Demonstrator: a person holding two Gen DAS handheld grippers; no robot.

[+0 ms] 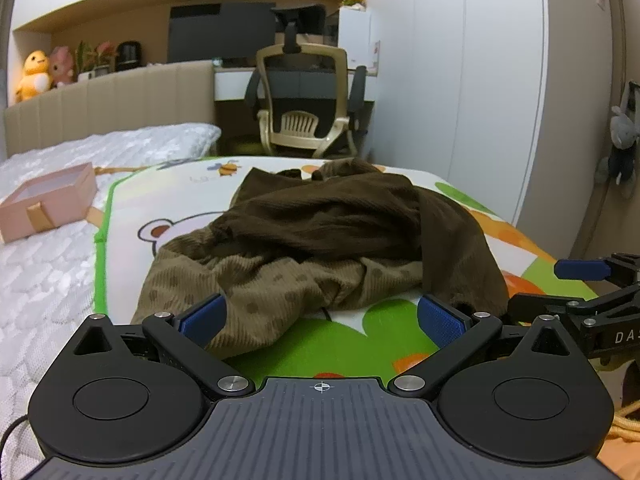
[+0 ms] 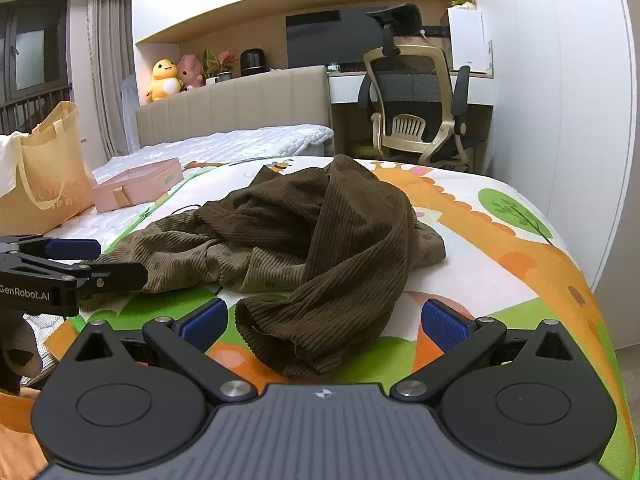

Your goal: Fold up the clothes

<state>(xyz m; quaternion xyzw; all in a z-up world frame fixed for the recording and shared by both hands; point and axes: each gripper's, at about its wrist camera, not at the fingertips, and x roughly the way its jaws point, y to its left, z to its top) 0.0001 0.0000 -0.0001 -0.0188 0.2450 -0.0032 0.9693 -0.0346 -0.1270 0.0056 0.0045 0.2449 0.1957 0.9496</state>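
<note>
One crumpled brown ribbed corduroy garment [image 1: 320,240] on the mat; my two grippers, left [image 1: 320,316] and right [image 2: 324,316], jaws fully spread, empty; "GenRobot.AI" on left.

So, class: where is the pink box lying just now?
The pink box lies on the white quilt left of the cartoon mat, between the beige tote bag and the crumpled brown garment.

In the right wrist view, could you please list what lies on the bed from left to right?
Beige tote bag → pink gift box → crumpled brown ribbed garment → green tree printed on the play mat.
</note>
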